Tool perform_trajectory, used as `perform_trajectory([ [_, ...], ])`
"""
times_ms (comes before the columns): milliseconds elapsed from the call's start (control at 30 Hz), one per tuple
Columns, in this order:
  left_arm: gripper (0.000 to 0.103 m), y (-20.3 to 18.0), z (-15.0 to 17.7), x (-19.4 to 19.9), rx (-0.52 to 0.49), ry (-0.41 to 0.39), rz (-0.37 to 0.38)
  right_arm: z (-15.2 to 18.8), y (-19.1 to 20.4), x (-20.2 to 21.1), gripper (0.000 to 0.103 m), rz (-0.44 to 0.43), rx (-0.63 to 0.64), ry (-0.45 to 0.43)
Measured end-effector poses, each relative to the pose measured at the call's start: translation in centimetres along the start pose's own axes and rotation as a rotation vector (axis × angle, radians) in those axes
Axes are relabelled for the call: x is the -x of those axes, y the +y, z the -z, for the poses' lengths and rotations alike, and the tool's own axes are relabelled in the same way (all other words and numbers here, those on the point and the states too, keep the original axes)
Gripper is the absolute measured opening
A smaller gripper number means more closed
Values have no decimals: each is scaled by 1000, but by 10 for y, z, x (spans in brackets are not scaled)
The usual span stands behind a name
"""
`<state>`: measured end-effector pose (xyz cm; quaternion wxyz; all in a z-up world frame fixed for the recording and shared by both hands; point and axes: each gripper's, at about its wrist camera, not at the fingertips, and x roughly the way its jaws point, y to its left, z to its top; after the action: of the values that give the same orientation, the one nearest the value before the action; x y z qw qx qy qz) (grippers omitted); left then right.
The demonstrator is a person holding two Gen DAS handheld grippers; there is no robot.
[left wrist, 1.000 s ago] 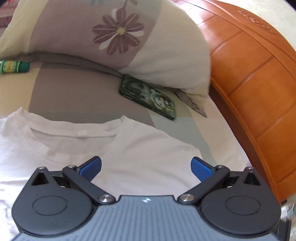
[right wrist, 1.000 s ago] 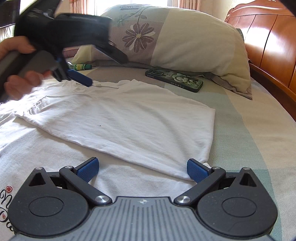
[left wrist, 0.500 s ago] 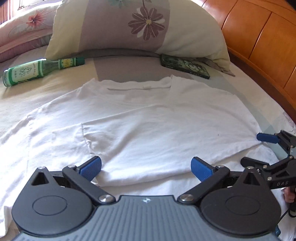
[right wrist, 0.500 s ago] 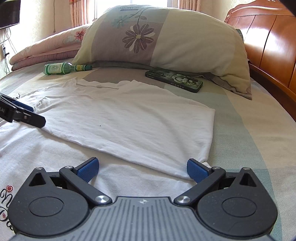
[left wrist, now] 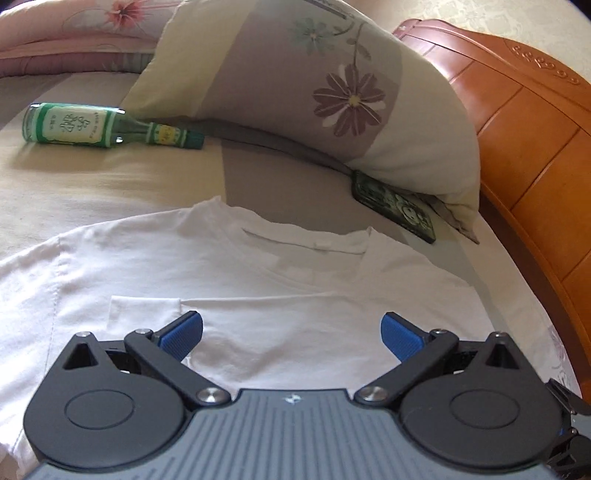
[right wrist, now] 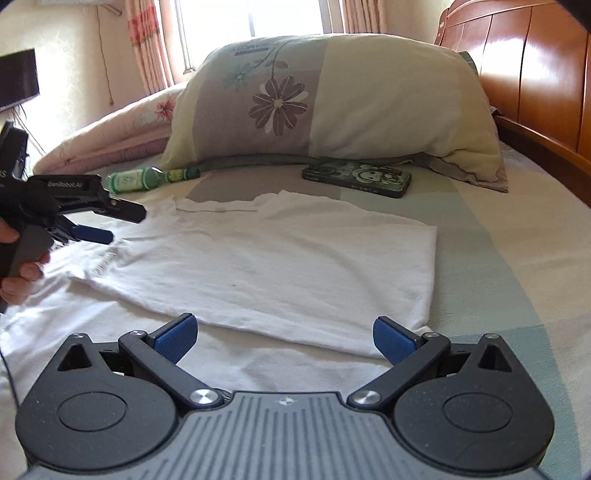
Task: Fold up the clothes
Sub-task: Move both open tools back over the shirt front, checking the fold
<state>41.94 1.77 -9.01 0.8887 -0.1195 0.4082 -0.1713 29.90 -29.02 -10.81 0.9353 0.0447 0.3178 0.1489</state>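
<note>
Both grippers, left gripper (left wrist: 291, 330) and right gripper (right wrist: 282, 334), spread wide over white T-shirt (right wrist: 280, 258); bottle (left wrist: 99, 127) at ten o'clock.

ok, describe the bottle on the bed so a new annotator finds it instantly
Start at the big floral pillow by the wooden headboard. At the foot of its left corner a small green glass bottle lies on its side, past the white T-shirt collar. Its white-and-green label sets it apart from the flat green phone case.

A home bedroom: bed (right wrist: 498, 258), floral pillow (right wrist: 332, 99), wooden headboard (right wrist: 535, 74), curtained window (right wrist: 236, 22)
</note>
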Motion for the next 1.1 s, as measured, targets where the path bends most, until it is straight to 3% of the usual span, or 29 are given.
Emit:
perform_trajectory([
  [67,102,-2,7,-7,-45,40,-45,-1,5,-1,103,-28,6,1],
  [167,102,4,11,-9,-23,58,-162,-2,14,-3,103,-22,34,8],
  [267,102,-3,6,10,-5,58,-206,-2,15,-1,103,-35,22,7],
  [367,102,-21,9,35,-55,64,-166,-2,12,2,103,-48,-3,1],
  [500,102,-42,37,52,-54,117,-67,-1,4,8,103,-75,-57,-10],
  [667,102,-39,88,56,-16,169,-119,7,2,15,103,-86,-106,-6],
  [800,102,-36,129,93,14,117,-128,14,6,23,103,-76,-121,-5],
  [900,102,-39,158,119,5,58,-80,21,18,35,103,-50,-112,-16],
  [1033,102,-41,192,132,-3,-10,-142,42,37,52,103,-22,-150,-13],
  [1100,102,-45,204,140,-2,-40,-152,56,53,59,103,51,-124,-2],
])
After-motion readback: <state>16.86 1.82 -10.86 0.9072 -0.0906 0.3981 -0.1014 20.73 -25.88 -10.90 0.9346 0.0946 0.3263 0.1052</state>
